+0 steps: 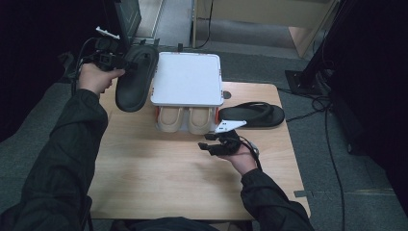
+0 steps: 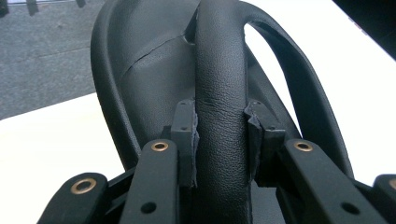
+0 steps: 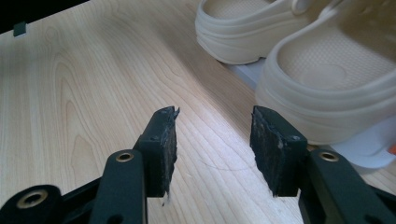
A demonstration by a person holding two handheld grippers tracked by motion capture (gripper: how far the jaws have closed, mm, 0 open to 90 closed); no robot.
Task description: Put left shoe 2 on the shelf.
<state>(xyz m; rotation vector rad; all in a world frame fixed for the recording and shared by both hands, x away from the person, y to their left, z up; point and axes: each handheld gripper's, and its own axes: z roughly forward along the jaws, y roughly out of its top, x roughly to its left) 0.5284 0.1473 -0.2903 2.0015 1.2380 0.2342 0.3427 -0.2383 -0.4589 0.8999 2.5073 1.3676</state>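
Black slipper (image 2: 219, 107) strap clamped in left gripper (image 2: 219, 140) | right gripper (image 3: 212, 149) jaws apart

Black flip-flop (image 1: 136, 79), lifted at far left.
Held by its strap (image 2: 219, 107) in the left gripper (image 1: 120, 62), sole tilted up, just left of the white shelf. Matte black, footbed seam visible. Its mate (image 1: 252, 114) lies flat on the table, right side.

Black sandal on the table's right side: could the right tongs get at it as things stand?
Probably yes. The right tongs are open and empty, the black sandal lies just beyond them, and bare table lies between. The beige clogs sit off to the side.
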